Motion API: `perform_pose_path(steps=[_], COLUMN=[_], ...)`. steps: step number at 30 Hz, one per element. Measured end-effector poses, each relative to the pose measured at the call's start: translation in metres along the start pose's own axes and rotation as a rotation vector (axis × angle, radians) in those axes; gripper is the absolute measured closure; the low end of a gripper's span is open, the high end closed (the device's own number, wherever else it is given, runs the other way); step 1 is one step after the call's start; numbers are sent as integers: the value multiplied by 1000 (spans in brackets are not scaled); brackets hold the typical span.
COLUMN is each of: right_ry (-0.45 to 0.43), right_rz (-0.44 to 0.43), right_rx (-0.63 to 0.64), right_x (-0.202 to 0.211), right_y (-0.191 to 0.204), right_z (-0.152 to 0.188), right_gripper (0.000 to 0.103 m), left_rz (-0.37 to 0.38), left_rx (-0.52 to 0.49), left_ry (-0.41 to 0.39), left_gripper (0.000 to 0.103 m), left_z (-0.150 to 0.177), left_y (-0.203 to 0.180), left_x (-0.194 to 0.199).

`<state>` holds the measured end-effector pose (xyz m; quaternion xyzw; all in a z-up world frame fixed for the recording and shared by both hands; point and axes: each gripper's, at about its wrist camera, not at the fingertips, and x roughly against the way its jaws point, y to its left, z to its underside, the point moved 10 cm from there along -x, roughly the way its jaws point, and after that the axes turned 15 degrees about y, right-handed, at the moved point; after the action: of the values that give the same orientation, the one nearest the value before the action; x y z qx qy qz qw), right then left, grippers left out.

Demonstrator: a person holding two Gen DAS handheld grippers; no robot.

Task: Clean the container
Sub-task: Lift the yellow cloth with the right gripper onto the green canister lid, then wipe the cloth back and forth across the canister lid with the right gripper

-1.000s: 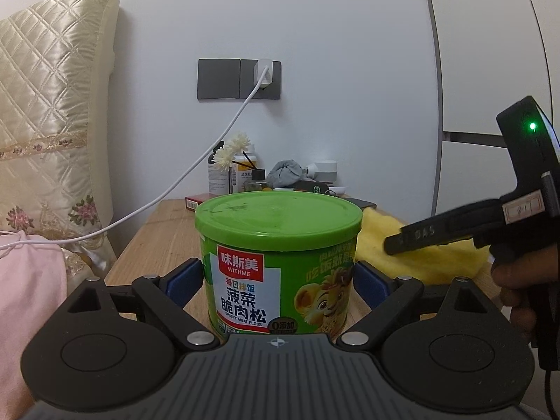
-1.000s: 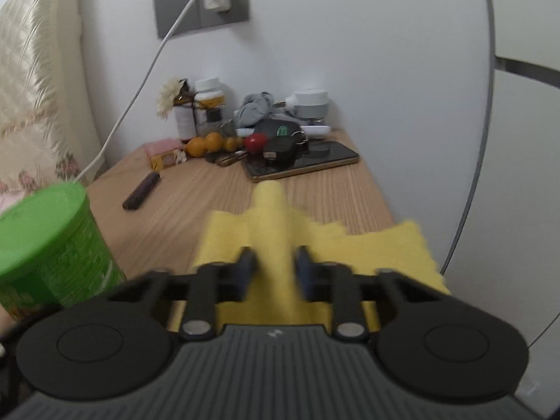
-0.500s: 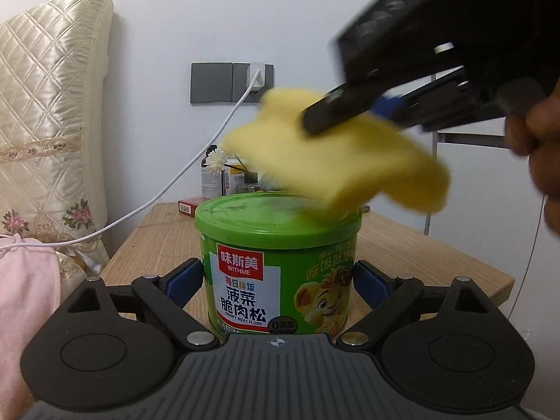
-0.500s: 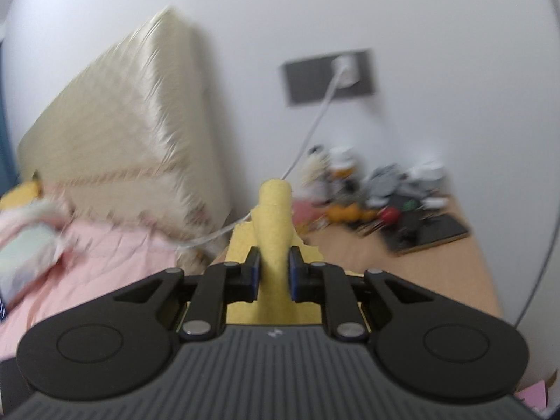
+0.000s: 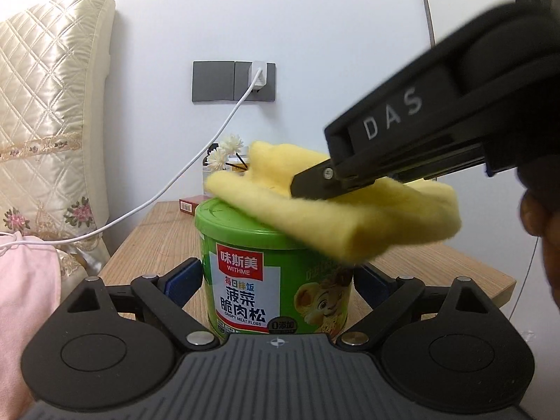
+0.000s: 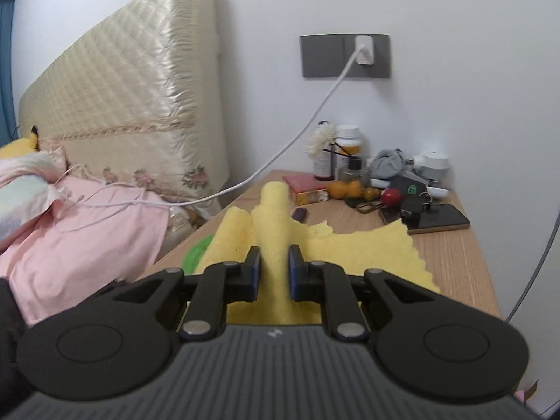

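Left wrist view first: the yellow fleecy cleaning cloth point(image 5: 336, 217), which a second ago was lying on the wooden bedside table point(image 5: 157, 241) over at the right of the frame, is now sitting draped across the lid of the round green snack container point(image 5: 276, 280) in the centre. So the wiping part is just getting going, I'd say. The left gripper point(image 5: 276, 281) is bracing the container at both sides, blue pads against its wall. The right gripper point(image 5: 315, 183) is coming in from the upper right, clamped on the cloth. Count here: one container, one cloth, two grippers.

Right wrist view: the right gripper point(image 6: 274, 273) is pinching a raised ridge of the cloth point(image 6: 371, 248), jaws nearly closed. Only a green sliver of the container point(image 6: 197, 250) is peeking out at lower centre-left, under the cloth. Counting again: one cloth, one container, one gripper in shot.
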<state>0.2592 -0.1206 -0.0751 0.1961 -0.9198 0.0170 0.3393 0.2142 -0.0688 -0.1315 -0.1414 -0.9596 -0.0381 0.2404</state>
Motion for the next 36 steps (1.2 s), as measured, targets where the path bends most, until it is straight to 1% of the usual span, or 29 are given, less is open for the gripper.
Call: perform_pose_path(steps=[4,9,13,17,19,22,28,33,36], right_ry=[-4,1,4,20,25,19,5,2,13], right_rz=[-10,-87,-111,-146,-146,-95,-55,-80,-130], right_rx=[2,11,44,41,58,76,42,35,44], right_x=[-15,-26,-21,-7,2,10,0,-16,-20], right_y=[-2,17,34,38,37,26,0,2,13], right_z=[-9,-16,-12,-3,3,8,0,-11,-13], right_gripper=[86,85,86,86,86,86,86,86,86], left_rz=[-3,-8,-11,-11,-10,3,7,11,9], left_rx=[-3,-3,6,3,2,16,25,29,26], left_ry=[-4,-14,-12,-16,-17,-9,-12,-18,-22], left_gripper=[9,9,8,8,8,8,8,9,9], left_z=[1,1,0,1,1,1,2,2,3], left_y=[-1,-2,-2,-3,-4,-3,-5,-5,-6], left_x=[1,2,1,2,2,3,4,6,7])
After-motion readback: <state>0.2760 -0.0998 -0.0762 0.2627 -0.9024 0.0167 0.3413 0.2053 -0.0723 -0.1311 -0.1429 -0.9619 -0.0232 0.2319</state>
